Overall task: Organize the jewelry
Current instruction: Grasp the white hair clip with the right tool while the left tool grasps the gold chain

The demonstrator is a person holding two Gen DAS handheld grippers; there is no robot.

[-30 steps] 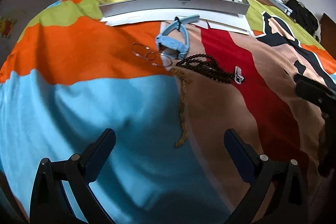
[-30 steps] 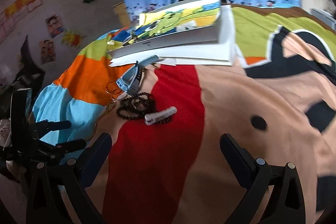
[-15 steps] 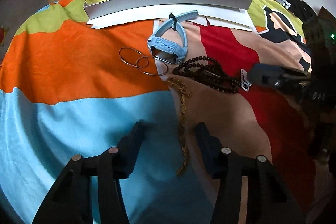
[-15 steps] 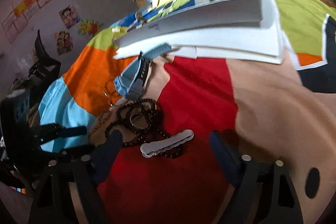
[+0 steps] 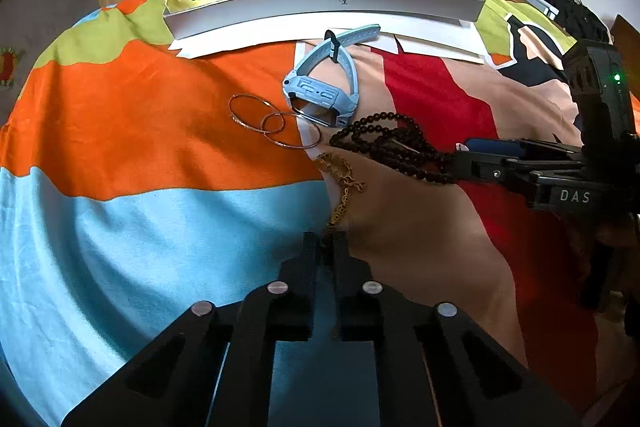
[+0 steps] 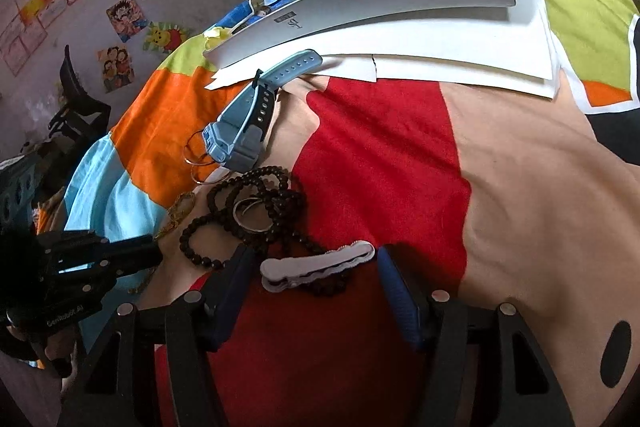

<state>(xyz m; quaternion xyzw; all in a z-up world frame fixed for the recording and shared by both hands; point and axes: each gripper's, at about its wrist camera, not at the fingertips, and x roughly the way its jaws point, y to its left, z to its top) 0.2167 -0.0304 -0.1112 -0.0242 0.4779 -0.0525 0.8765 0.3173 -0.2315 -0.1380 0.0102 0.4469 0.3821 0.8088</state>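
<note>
Gold chain [image 5: 340, 187] lies lengthwise on the bedspread [image 5: 140, 227], running away from the left gripper [image 5: 326, 241], whose jaws are pinched together on its near end; broad bare cloth spreads leftward. White hair clip [image 6: 316, 265] lies crosswise between the parted fingers of the right gripper [image 6: 314, 277], touching the black bead necklace [image 6: 256, 211].

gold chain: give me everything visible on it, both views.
The gold chain looks like yellow metal with fine links, bunched in a small heap at its far end and running as one strand toward the left tongs, which are shut on its near end. It lies on the bedspread where the blue, orange and tan patches meet. The heap sits beside the black beads and near the hoops; contact is unclear. In the right wrist view only a sliver shows.
</note>
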